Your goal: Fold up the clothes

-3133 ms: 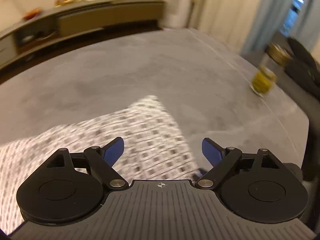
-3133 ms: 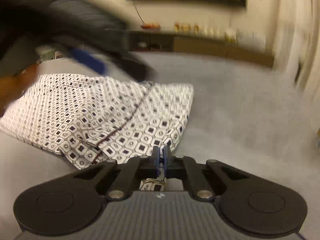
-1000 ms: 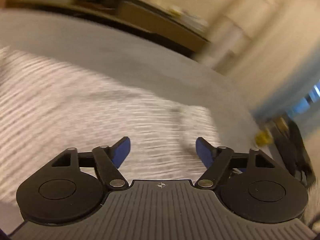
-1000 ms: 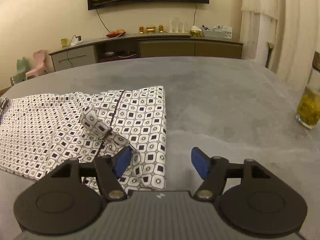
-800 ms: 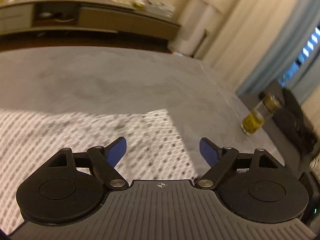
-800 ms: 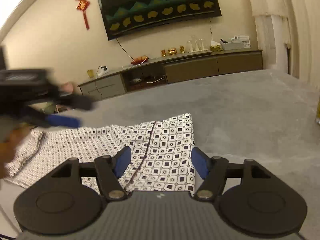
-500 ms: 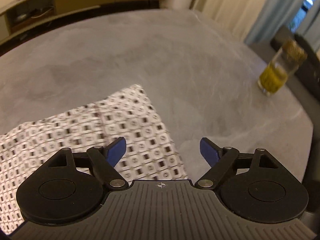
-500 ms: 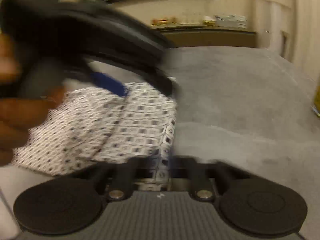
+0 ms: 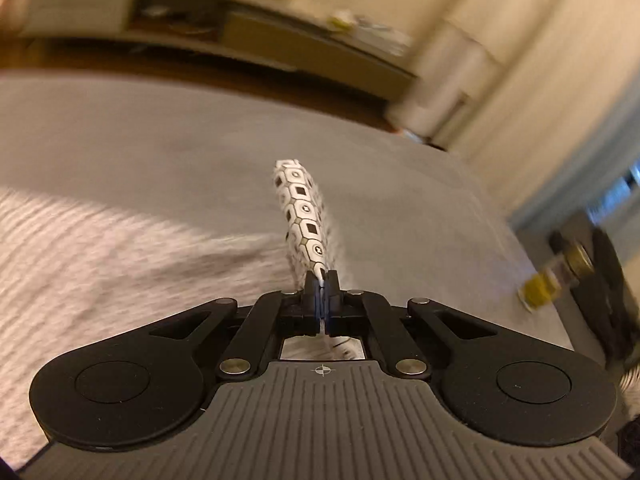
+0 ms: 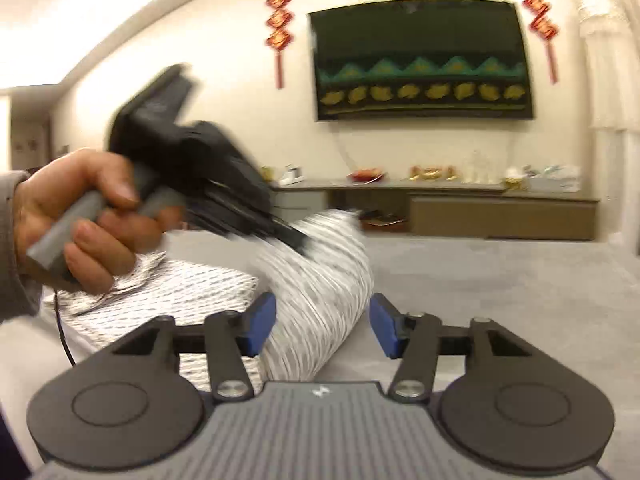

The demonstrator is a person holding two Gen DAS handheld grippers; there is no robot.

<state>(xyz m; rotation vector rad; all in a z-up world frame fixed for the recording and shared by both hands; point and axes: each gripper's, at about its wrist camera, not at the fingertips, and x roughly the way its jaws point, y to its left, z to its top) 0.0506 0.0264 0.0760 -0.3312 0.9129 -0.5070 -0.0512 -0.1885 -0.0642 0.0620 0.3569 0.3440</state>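
Cloth corner (image 9: pixel 304 216) newly lifted off table (image 9: pixel 160 140), jar (image 9: pixel 548 284) aside.

Patterned cloth (image 10: pixel 320 300) between opening right tool (image 10: pixel 322 330)

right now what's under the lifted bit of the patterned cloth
Grey table shows beneath the patterned cloth that the left gripper pinches up. Whatever lies under the flat part stays covered.

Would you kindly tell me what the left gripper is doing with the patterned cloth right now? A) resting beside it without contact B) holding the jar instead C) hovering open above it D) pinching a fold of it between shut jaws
D: the left gripper is shut on a raised fold of the cloth, which stands up from between its closed jaws.
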